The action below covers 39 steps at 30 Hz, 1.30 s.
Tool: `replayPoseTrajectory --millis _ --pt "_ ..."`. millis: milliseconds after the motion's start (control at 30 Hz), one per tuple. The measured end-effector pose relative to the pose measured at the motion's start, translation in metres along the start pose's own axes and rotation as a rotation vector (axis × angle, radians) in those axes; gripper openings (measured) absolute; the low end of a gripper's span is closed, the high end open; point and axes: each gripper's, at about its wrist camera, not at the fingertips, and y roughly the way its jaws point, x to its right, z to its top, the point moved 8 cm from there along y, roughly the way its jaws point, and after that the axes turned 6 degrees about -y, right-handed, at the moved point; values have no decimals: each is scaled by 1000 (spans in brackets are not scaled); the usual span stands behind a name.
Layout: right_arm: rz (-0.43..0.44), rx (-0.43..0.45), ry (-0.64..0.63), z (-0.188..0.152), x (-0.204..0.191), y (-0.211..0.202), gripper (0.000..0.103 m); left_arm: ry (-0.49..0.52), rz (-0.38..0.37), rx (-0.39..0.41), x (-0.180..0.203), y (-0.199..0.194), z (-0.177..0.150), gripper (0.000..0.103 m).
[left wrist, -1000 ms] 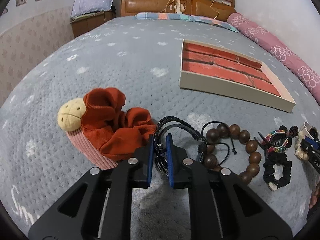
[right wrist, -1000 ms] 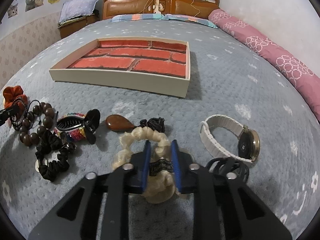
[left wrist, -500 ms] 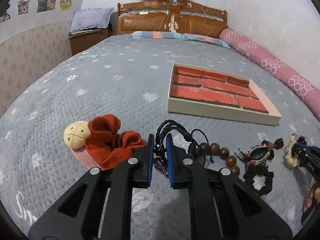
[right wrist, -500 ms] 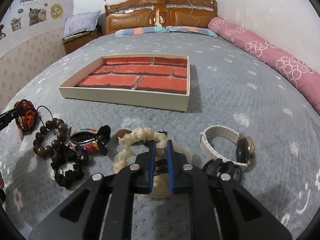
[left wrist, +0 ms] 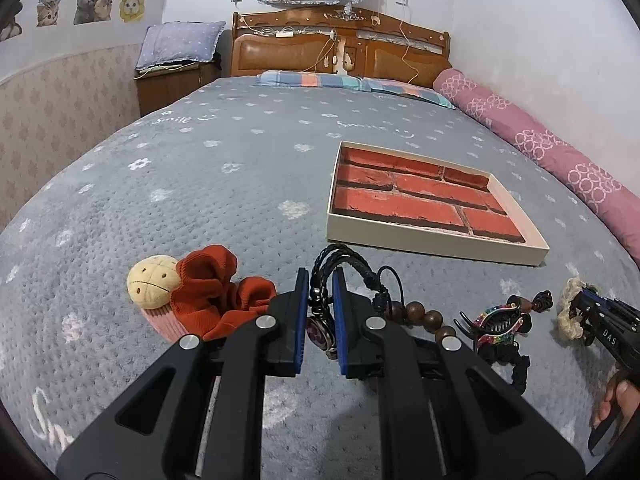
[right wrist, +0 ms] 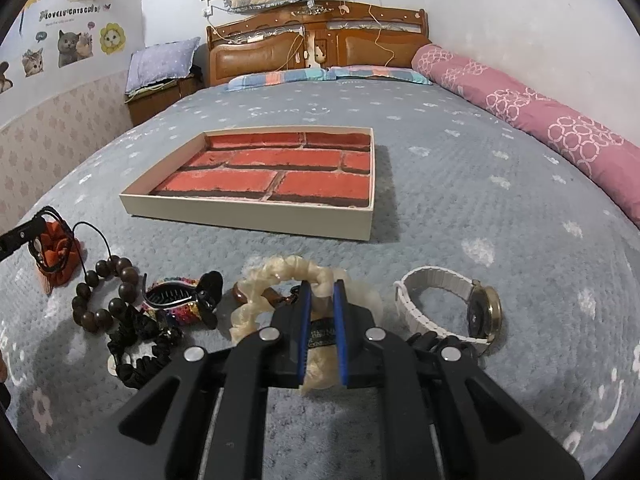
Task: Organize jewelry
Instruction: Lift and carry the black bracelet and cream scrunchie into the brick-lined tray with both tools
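Note:
My left gripper [left wrist: 320, 276] is shut on a black braided bracelet [left wrist: 348, 258] with a round charm and holds it above the grey bedspread. My right gripper [right wrist: 320, 290] is shut on a cream scrunchie [right wrist: 280, 270] and lifts it off the bed. The shallow tray [left wrist: 424, 244] with a red brick-pattern floor lies ahead; in the right wrist view the tray [right wrist: 248, 218] is straight in front. The right gripper with the scrunchie also shows at the right edge of the left wrist view [left wrist: 572, 308].
On the bed lie an orange scrunchie with a plush face [left wrist: 200, 292], a wooden bead bracelet [right wrist: 104, 296], a colourful claw clip [right wrist: 180, 300], a black scrunchie [right wrist: 136, 352] and a white-strap watch [right wrist: 452, 304]. A pink bolster [right wrist: 540, 120] lines the right side.
Both grippers have risen and tilted up, each lifting its item off the bedspread. The headboard and wall have come into view.

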Motion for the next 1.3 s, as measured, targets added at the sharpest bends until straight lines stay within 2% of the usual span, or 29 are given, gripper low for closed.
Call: replayPoseTrajectory --millis 333,400,500,600,700,933,1167,1300 --pt "-23 2 -20 14 0 -5 12 21 -2 -2 17 7 10 11" --pt "-22 11 -3 26 4 -4 12 5 -26 -12 22 12 16 11" --pt "-12 22 22 50 9 1 12 32 -26 5 30 20 34 11" --pt "-19 32 14 73 10 11 12 12 -86 -3 41 33 57 10" --pt "-14 36 25 96 13 26 12 30 -114 3 57 47 81 10" --pt "-7 13 44 142 15 88 11 101 -168 -15 109 91 117 10" --pt "-42 -71 76 160 24 170 11 143 -133 -112 144 175 126 10" --pt "-48 -114 99 156 29 197 11 143 -107 -158 153 211 122 10"
